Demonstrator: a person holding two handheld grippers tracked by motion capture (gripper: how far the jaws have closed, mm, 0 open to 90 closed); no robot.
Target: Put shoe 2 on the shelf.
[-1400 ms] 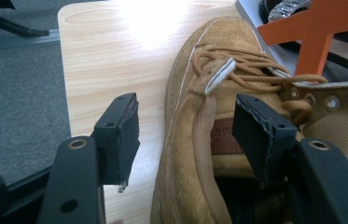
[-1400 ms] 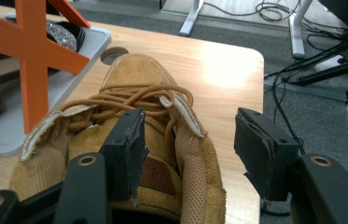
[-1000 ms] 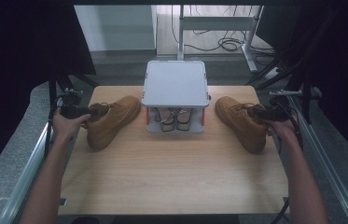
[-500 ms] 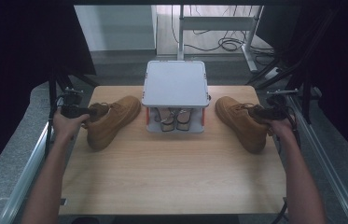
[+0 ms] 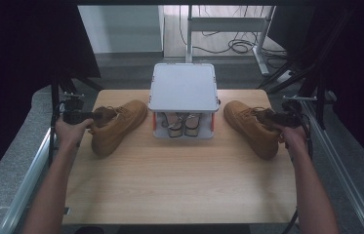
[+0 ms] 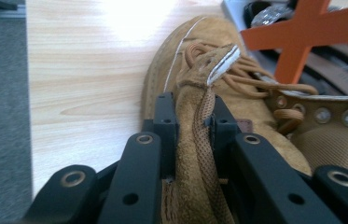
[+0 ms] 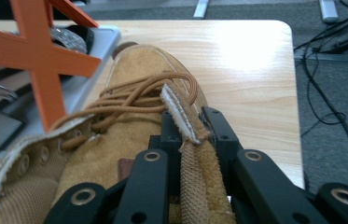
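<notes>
Both hands stationary, jaws just closed: left gripper [image 6: 188, 121] clamps left boot [image 5: 116, 124] collar, right gripper [image 7: 195, 128] clamps right boot [image 5: 250, 126] collar, boots flanking shoe rack [image 5: 183, 87] on table [image 5: 179, 180]; suede soft, likely heavy, so grip deep.

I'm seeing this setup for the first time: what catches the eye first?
Two tan suede boots flank a small grey shoe rack at the table's far middle, the left boot and right boot toeing towards it. The left gripper pinches its boot's tongue; the right gripper does likewise. Both sets of jaws have just been closing.
</notes>
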